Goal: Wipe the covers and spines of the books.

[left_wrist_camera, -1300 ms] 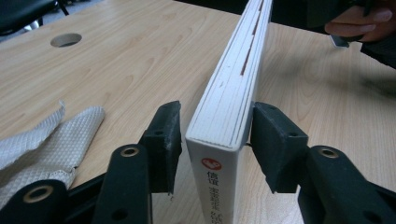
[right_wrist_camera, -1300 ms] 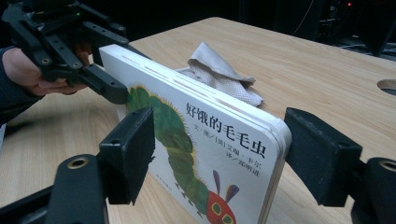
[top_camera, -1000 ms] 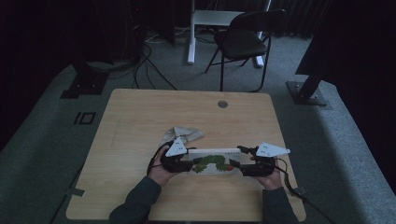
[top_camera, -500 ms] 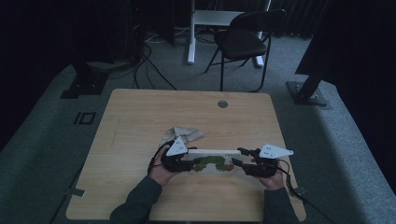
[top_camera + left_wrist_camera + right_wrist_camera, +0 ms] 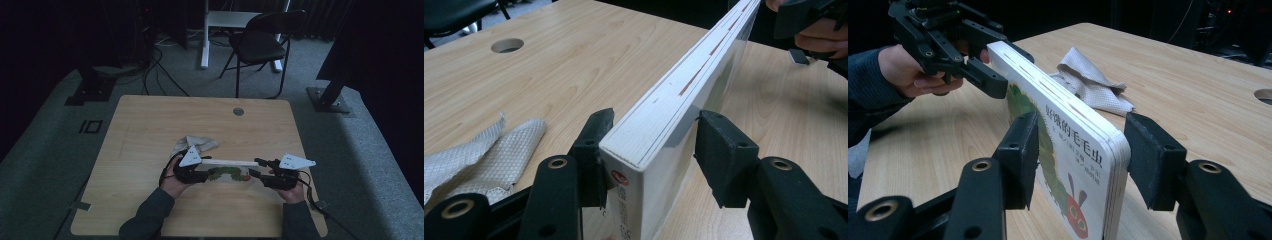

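Observation:
A white board book [image 5: 227, 172] with a green caterpillar on its cover stands on its long edge, slightly tilted, low over the table [image 5: 150, 120]. My left gripper [image 5: 202, 171] holds its spine end. In the left gripper view both pads touch the book [image 5: 659, 115], and the jaws [image 5: 651, 145] have just been opening a little. My right gripper [image 5: 256, 172] holds the other end. Its jaws have just been closing, and in the right gripper view its pads [image 5: 1080, 150] press on the book [image 5: 1073, 145]. Each view shows the other gripper: left [image 5: 1008, 70], right [image 5: 791, 37].
A crumpled white cloth [image 5: 197, 145] lies just behind the left gripper, also seen in the gripper views [image 5: 484, 155] [image 5: 1093, 82]. A round cable hole [image 5: 238, 111] sits near the table's far edge. A black chair [image 5: 260, 42] stands beyond the table.

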